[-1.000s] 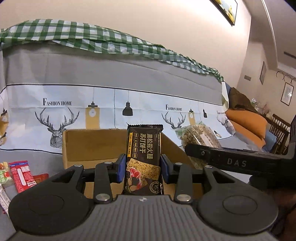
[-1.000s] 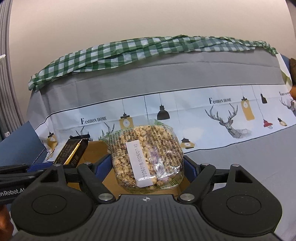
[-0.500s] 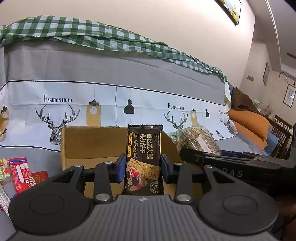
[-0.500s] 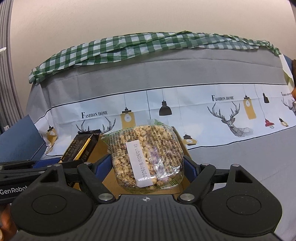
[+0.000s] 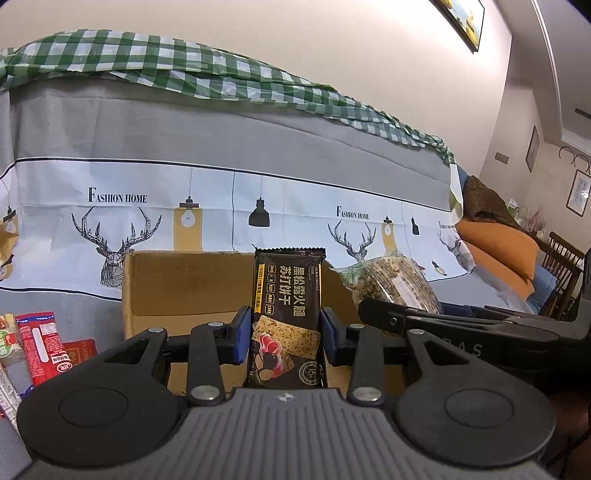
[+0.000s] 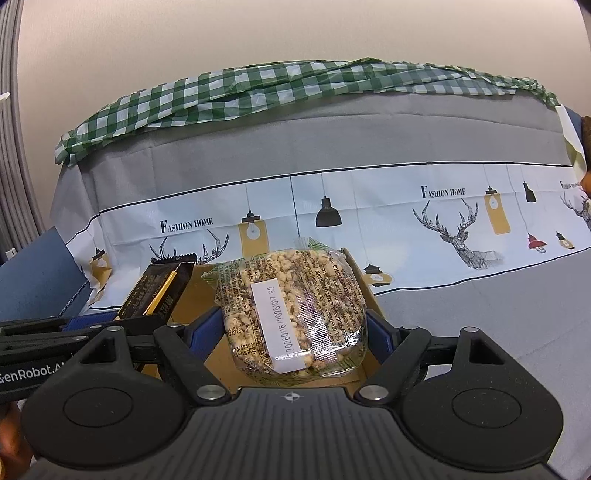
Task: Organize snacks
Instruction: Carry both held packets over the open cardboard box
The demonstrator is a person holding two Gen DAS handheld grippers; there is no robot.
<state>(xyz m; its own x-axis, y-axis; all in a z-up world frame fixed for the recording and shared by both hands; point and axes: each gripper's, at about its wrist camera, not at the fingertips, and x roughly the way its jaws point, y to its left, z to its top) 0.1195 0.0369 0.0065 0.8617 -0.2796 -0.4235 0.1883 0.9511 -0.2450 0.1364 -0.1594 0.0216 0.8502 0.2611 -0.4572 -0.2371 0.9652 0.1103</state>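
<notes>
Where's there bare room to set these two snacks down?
Inside the cardboard box, the floor left of the black cracker packet looks bare. The grey cloth right of the box is open. The red packets crowd the cloth left of the box.

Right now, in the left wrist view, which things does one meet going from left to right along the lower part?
Red snack packets → cardboard box → dark cracker packet in the left gripper → clear puffed-grain bag → orange cushion.

Backdrop: grey-and-white cloth printed with deer heads and lamps (image 5: 229,206), hanging upright.
Top edge: crumpled green-and-white checked cloth (image 6: 280,88) draped along it.
Wall: framed picture (image 5: 460,20).
Right: orange cushions (image 5: 498,247); dark wooden chair (image 5: 561,266).
</notes>
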